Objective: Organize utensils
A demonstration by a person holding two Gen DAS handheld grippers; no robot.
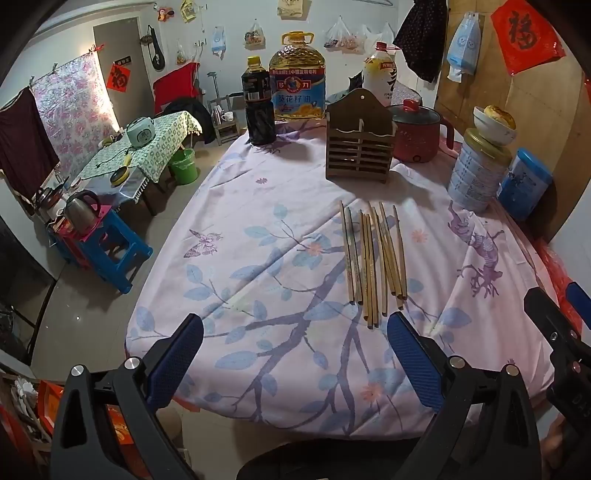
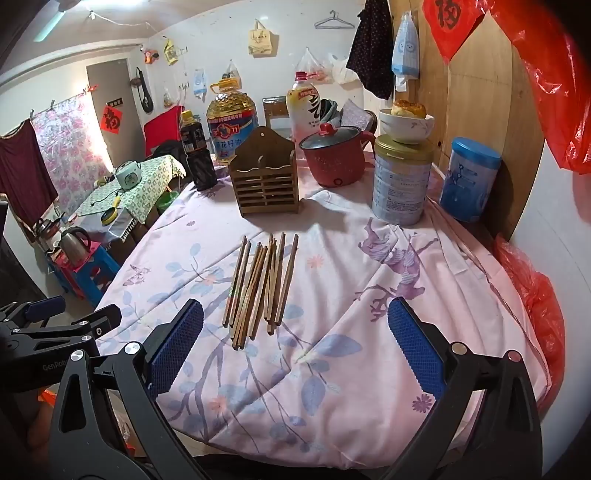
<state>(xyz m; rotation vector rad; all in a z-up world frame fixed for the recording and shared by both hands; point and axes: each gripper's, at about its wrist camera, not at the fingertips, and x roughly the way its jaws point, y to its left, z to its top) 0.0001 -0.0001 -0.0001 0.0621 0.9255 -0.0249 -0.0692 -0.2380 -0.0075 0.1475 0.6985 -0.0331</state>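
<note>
A table covered by a floral cloth [image 1: 258,258] fills both views. Along its far edge stand a dark sauce bottle [image 1: 257,101], a big oil jug [image 1: 297,75] with a blue label in Chinese characters, a white bottle [image 1: 380,72], a red pot [image 1: 417,129] with a lid, a tin [image 1: 476,173] with a bowl [image 1: 493,123] of food on top, and a blue canister [image 1: 522,182] at the far right. In front of the jug and pot stands a slatted wooden holder [image 1: 358,144], its compartments showing nothing inside from here. Red paper squares bearing the character 福 hang on the right board [image 1: 526,33] and on the door [image 1: 117,75] at far left. Bags hang on the far wall.

The chopsticks [image 1: 375,258] lie loose on the cloth, side by side with a few crossing, pointing near to far, between the holder and the near edge. Nothing lies between them and the holder.

The left gripper [image 1: 295,360] is spread wide and holds nothing; the chopsticks' near ends lie just beyond its right pad [image 1: 413,363], ahead and right of the gap. The right gripper [image 2: 295,354] is also wide open and empty; in its view the chopsticks [image 2: 260,288] lie ahead and left, their near ends just beyond its left pad [image 2: 177,347]. Both hover over the near part of the table, touching nothing. "GenRob" can be read on the left gripper's body [image 2: 55,365] in the right view.
</note>
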